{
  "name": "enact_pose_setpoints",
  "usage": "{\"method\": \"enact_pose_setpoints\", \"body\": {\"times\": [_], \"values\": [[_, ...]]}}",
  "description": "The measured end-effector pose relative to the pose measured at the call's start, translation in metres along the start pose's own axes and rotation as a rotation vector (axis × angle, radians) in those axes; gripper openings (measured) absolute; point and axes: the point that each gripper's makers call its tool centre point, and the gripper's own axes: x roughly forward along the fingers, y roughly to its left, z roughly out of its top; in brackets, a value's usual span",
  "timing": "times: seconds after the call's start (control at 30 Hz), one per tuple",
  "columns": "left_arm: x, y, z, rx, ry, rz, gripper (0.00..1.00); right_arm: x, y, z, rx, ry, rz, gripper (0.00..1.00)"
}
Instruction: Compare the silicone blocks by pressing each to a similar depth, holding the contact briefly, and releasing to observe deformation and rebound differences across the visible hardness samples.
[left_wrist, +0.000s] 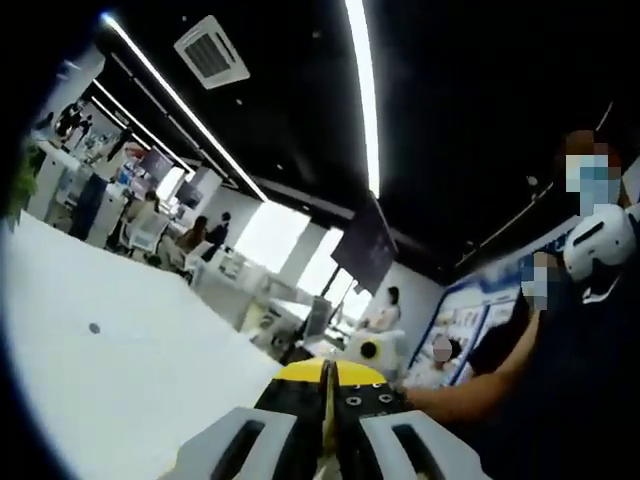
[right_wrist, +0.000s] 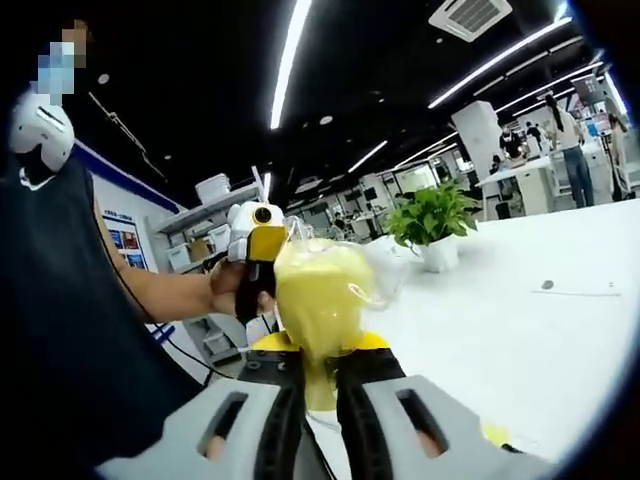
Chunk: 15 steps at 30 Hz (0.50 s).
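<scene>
My right gripper (right_wrist: 320, 352) is shut on a soft pale-yellow silicone block (right_wrist: 318, 290) wrapped in clear plastic. It holds the block upright above the white table (right_wrist: 520, 330). The block's lower end sits pinched between the jaws. Just behind the block, a person's hand (right_wrist: 232, 288) holds my left gripper (right_wrist: 258, 240). In the left gripper view, my left gripper (left_wrist: 325, 395) has its yellow-tipped jaws pressed together with nothing between them, raised over the table (left_wrist: 110, 380). The right gripper (left_wrist: 374, 348) shows small beyond its tips, at the end of the person's forearm (left_wrist: 455, 395).
A person in a dark shirt (right_wrist: 70, 330) stands close at the table's side. A potted plant (right_wrist: 432, 222) stands on the table further back, and a small dark mark (right_wrist: 547, 285) lies on the tabletop. Desks, shelves and other people fill the background.
</scene>
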Motion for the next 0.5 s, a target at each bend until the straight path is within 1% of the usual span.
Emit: {"method": "enact_pose_setpoints", "body": {"times": [0.1, 0.17, 0.23, 0.33, 0.4, 0.47, 0.5], "values": [[-0.001, 0.003, -0.001, 0.014, 0.009, 0.017, 0.01, 0.001, 0.002, -0.001, 0.007, 0.021, -0.004, 0.04], [-0.002, 0.004, -0.001, 0.007, 0.007, 0.020, 0.00, 0.001, 0.003, -0.003, 0.023, 0.029, 0.003, 0.03], [-0.002, 0.006, -0.003, 0.016, 0.007, 0.031, 0.00, 0.002, 0.002, -0.004, 0.014, 0.037, -0.001, 0.03], [-0.003, 0.010, -0.005, -0.010, 0.005, 0.045, 0.00, 0.003, 0.000, -0.006, 0.028, 0.049, -0.009, 0.02], [-0.002, 0.011, -0.004, -0.013, 0.000, 0.050, 0.00, 0.003, 0.000, -0.007, 0.040, 0.051, -0.011, 0.02], [-0.001, 0.014, -0.005, 0.044, 0.002, 0.063, 0.00, 0.002, 0.000, -0.007, 0.042, 0.058, -0.015, 0.02], [-0.001, 0.012, -0.005, 0.031, 0.003, 0.058, 0.00, 0.002, 0.000, -0.007, 0.044, 0.059, -0.016, 0.01]]}}
